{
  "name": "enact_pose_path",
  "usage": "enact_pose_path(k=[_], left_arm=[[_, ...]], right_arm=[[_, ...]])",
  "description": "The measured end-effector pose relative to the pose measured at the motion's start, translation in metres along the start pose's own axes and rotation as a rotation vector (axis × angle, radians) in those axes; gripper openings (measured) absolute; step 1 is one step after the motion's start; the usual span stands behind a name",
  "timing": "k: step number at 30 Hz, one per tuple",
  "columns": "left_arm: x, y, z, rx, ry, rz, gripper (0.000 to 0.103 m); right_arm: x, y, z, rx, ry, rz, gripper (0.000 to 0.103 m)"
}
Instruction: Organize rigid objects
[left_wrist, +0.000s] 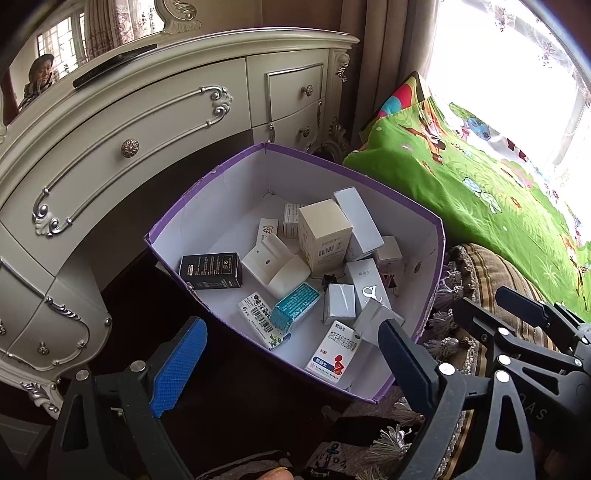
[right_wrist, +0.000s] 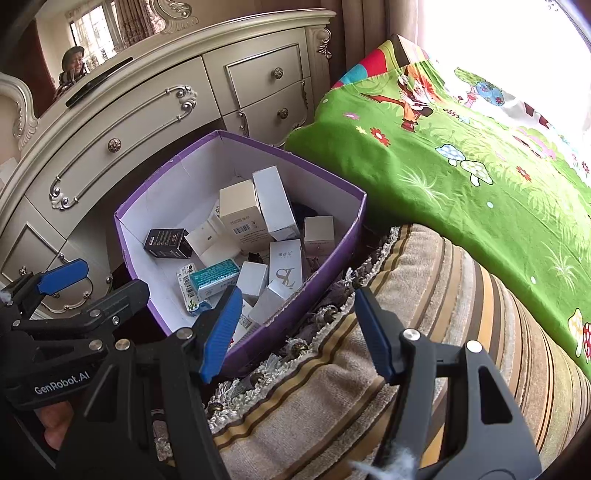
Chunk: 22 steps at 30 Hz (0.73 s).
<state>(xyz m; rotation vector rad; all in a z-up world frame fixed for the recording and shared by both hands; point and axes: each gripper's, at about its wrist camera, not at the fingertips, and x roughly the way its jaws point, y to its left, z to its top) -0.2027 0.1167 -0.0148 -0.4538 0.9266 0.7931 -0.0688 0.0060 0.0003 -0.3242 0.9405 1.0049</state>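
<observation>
Both hand-held grippers empty, jaws spread wide. Left hand-held gripper (left_wrist: 291, 363) poised right over the near rim of the purple box (left_wrist: 430, 295), a jumble of small cartons inside; nearest, just ahead and slightly right of centre, the white carton with a red figure (left_wrist: 334, 350), long axis running roughly away from the fingers. Right hand-held gripper (right_wrist: 295, 332) farther off, over the striped cushion (right_wrist: 424, 332), box ahead to its left. Left likely better placed for a pick.
</observation>
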Motion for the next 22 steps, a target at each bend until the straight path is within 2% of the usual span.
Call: enact_pose_path(k=[13,19,22], left_arm=[[0.0005,-0.0003,-0.0004,-0.002,-0.002,0.010,0.096],[-0.0041,0.0022,-0.0006,0.000,-0.074,0.045,0.103],[-0.0030,0.0038,0.0019,0.000,-0.069,0.052,0.103]], right_arm=[[0.0023,-0.0024,-0.0010,0.002,0.013,0.009,0.067],[0.0041,-0.0031,-0.0016,0.001,0.020,0.010,0.067],[0.0058,-0.0034,-0.0016,0.004,0.026,0.010,0.067]])
